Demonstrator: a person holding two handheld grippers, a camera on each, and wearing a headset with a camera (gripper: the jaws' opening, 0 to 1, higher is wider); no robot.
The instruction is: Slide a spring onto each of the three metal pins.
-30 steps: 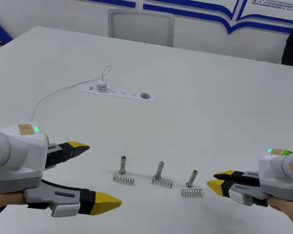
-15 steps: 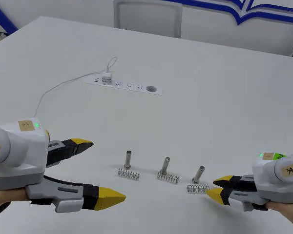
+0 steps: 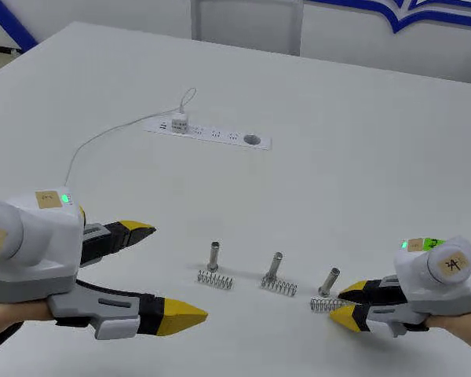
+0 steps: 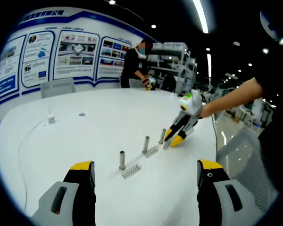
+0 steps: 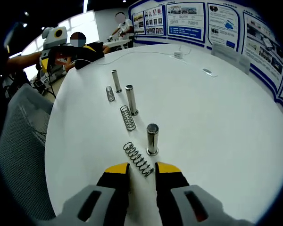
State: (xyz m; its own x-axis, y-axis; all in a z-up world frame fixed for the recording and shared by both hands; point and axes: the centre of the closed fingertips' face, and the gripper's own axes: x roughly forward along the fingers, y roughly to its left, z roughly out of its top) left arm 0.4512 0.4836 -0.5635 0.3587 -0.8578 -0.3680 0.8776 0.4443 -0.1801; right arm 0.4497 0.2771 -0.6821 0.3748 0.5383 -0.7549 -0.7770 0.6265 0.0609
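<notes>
Coiled steel springs (image 3: 215, 279) flat on white counter (image 3: 337, 181), lower centre, each beside an upright silver metal pin (image 3: 213, 254). Left gripper (image 3: 179, 272) fingers spread wide; right gripper (image 3: 339, 305) fingers slightly parted, straddling rightmost spring (image 5: 137, 159) end.

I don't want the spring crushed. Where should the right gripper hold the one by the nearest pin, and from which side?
Pinch the spring across its coils at the end nearest the right gripper, coming in low from that end. It lies flat, pointing roughly at the jaws, so the far end is likely left free to thread onto the upright pin.
</notes>
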